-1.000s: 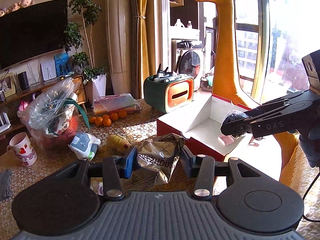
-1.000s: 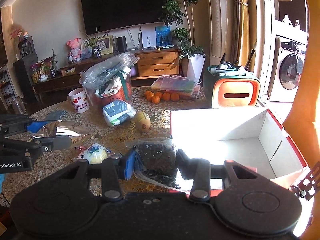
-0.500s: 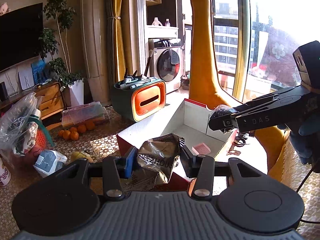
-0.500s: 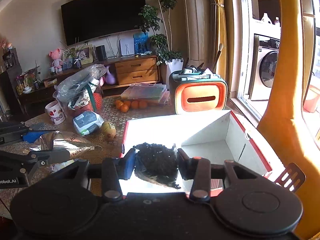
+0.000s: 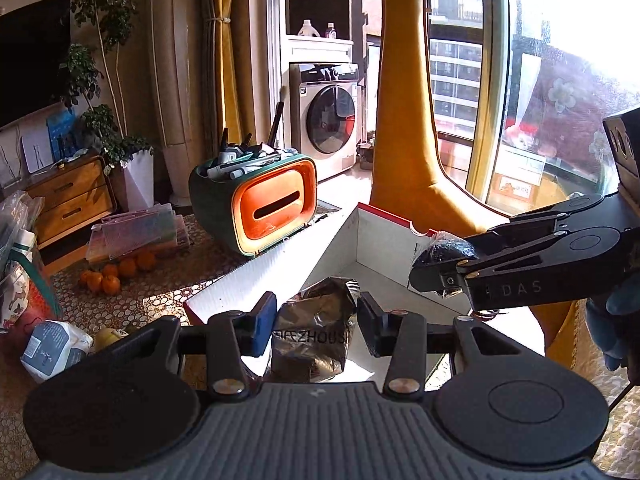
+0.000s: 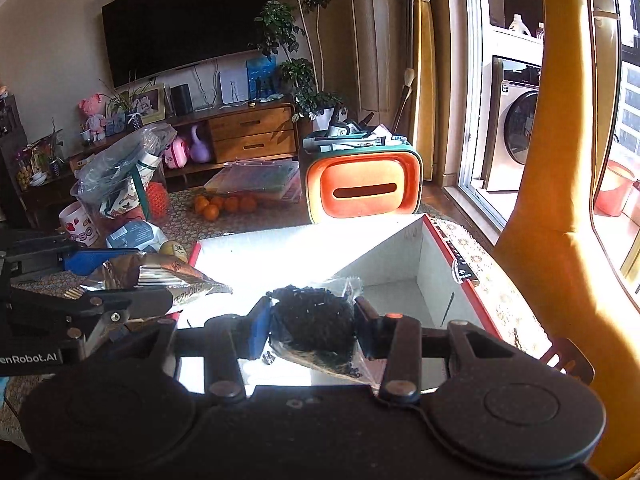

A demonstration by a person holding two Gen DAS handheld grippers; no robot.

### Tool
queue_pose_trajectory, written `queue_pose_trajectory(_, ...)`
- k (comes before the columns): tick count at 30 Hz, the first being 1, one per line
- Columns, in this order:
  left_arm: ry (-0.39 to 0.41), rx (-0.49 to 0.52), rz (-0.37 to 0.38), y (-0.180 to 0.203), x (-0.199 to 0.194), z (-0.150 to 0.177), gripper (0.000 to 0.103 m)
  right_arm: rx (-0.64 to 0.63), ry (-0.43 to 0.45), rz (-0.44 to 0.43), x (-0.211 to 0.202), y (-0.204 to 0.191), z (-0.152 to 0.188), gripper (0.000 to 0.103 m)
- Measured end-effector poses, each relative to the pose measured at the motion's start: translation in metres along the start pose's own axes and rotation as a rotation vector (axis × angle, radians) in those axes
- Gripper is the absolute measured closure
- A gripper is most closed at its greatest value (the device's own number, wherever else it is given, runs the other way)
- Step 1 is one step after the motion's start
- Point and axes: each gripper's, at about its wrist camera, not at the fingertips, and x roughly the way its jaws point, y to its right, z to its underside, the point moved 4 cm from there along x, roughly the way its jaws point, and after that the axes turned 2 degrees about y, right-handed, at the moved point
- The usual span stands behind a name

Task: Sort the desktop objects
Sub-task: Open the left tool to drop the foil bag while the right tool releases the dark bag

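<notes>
My left gripper (image 5: pixel 314 322) is shut on a crumpled silver foil snack bag (image 5: pixel 316 332) and holds it over the near edge of the open red-and-white cardboard box (image 5: pixel 380 240). My right gripper (image 6: pixel 312 326) is shut on a clear bag of black granules (image 6: pixel 314 322) and holds it above the box (image 6: pixel 448 280). The right gripper also shows at the right of the left wrist view (image 5: pixel 430 270) with its bag (image 5: pixel 444 246). The left gripper and foil bag (image 6: pixel 168 276) show at the left of the right wrist view.
A green-and-orange tissue holder (image 5: pixel 264 204) with pens stands behind the box. Oranges (image 5: pixel 112 274), flat plastic cases (image 5: pixel 136 232), a white-blue packet (image 5: pixel 52 350), a yellow fruit (image 6: pixel 174 248), a mug (image 6: pixel 78 226) and a stuffed plastic bag (image 6: pixel 120 172) lie to the left. A yellow giraffe figure (image 5: pixel 404 120) stands right.
Both grippers have carried their bags to the right, from over the table to above the open box. Both grips have stayed shut.
</notes>
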Motion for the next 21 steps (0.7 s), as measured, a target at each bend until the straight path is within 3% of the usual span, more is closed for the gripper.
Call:
queue_pose_trajectory(10,-0.129,0.024,0.0,0.0,0.065,0.001,0.065,-0.02,-0.09,0.009,0.046,0.018,0.01,0.061)
queue_pose_trajectory(21,-0.253,0.039,-0.008,-0.004,0.104,0.017,0.065,-0.092,-0.239,0.019,0.09,0.023,0.032,0.059)
